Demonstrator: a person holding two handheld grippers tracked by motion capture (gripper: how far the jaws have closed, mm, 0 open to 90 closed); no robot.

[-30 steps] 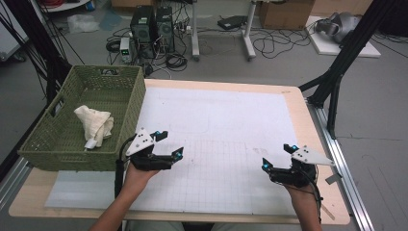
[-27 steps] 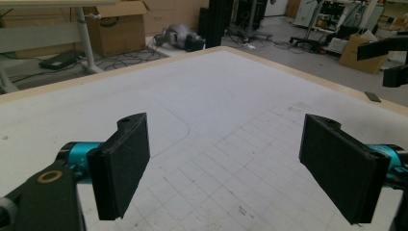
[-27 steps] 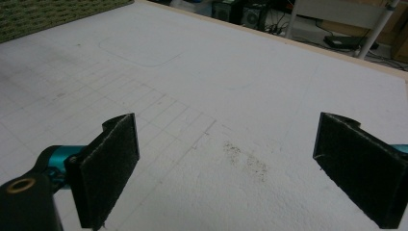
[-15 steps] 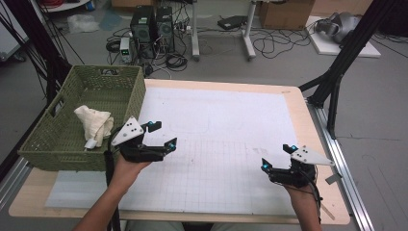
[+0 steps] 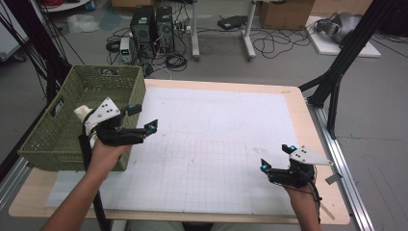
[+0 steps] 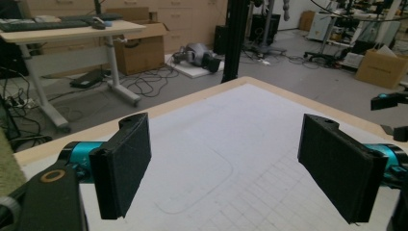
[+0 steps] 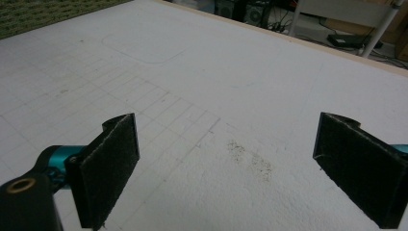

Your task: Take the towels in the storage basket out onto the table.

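1. Left gripper (image 5: 143, 118): jaws spread, empty, held beside green basket (image 5: 62, 139).
2. Right gripper (image 5: 276, 158): jaws spread, empty, low over table (image 5: 216, 86).
3. Cloth (image 5: 82, 111): pale, lying inside basket.

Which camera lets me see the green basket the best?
The high view: the green basket shows nearly whole there, at the table's left edge, with the left gripper raised beside it. The left gripper view catches just a green sliver at its left edge. The right gripper view shows a woven strip in its top left corner.
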